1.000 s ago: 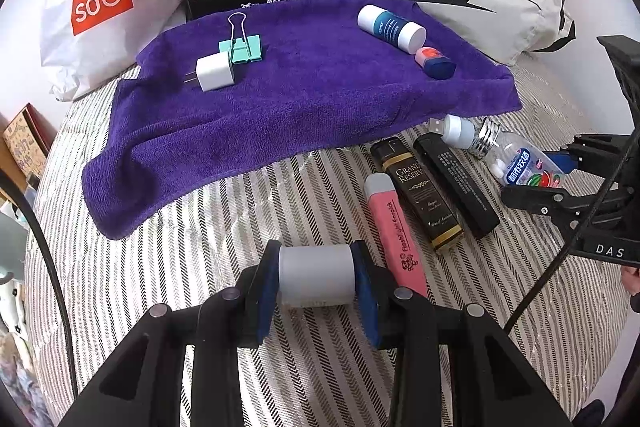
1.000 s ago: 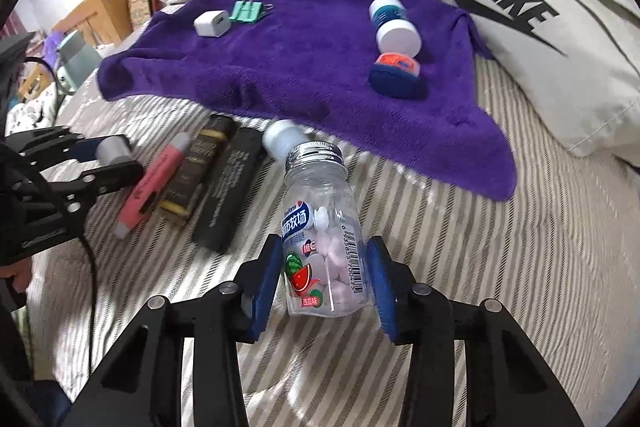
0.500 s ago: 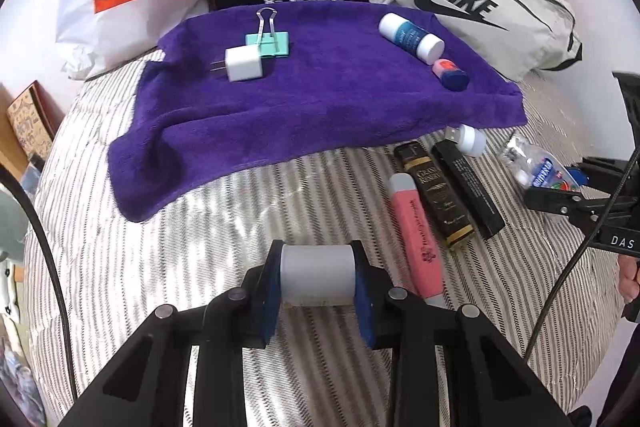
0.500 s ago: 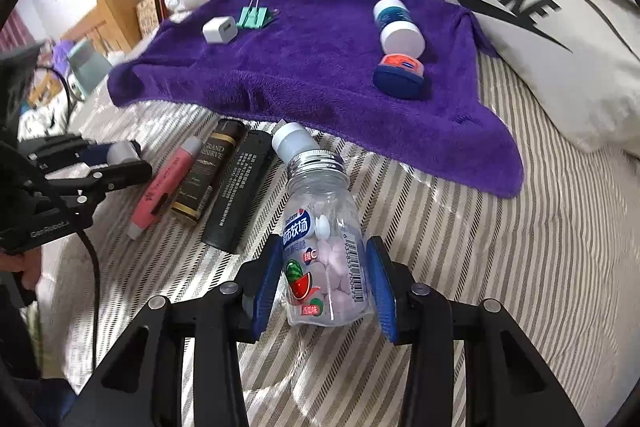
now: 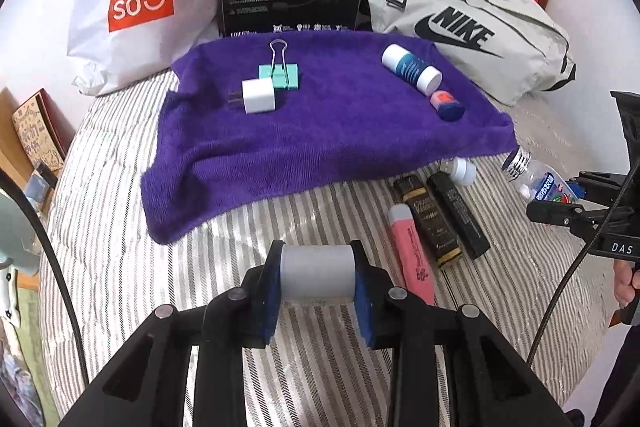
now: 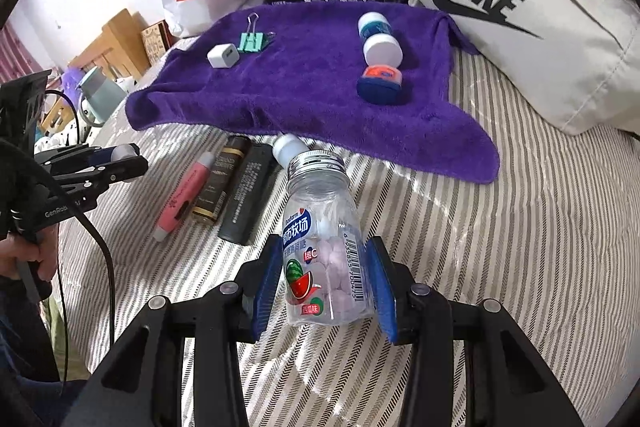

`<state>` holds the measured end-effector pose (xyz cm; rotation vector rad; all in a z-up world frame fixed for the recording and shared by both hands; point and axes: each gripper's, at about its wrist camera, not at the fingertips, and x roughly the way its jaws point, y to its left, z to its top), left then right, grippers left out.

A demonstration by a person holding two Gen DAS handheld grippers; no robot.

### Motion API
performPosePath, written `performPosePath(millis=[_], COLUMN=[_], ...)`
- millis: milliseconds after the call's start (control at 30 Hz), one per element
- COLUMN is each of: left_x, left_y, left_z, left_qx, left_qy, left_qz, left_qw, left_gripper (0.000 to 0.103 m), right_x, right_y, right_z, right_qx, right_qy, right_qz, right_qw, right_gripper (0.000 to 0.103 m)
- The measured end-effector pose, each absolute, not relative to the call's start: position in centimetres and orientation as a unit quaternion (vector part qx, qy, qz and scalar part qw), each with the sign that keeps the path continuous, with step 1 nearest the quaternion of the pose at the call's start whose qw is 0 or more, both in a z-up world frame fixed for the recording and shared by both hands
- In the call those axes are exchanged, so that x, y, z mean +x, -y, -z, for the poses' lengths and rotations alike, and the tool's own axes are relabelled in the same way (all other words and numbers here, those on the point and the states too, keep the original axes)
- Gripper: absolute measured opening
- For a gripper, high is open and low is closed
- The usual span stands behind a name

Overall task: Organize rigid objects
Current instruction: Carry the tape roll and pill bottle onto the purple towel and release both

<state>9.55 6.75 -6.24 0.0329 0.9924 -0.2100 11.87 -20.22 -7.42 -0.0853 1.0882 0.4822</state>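
Above the striped bed (image 6: 520, 227), right gripper (image 6: 326, 277) pinching clear candy bottle (image 6: 324, 247) at label, prob. light, stiff, slick plastic w/ no cap; left gripper (image 5: 318, 277) clamped on white cap (image 5: 318, 275), light, hard.

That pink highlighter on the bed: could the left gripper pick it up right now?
Probably not yet. The left gripper is already shut on a white cylinder, so its jaws are full. The pink highlighter itself lies uncovered, close by to its right.

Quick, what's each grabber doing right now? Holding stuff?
Left gripper: closed on the white cylinder.
Right gripper: closed on the clear candy bottle.
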Motion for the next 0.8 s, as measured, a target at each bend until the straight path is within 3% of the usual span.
performPosePath(millis=[800], left_x=[16.3], left_y=[-9.1], left_z=[3.6], left_qx=[0.009], left_qy=[-0.458], left_qz=[0.096], left_qw=[0.884], left_gripper=[0.029], right_x=[18.0], right_y=[16.7], right_z=[3.9], right_qx=[-0.02], right_qy=[-0.488], right_qz=[-0.265], right_qw=[0.831], right_gripper=[0.043])
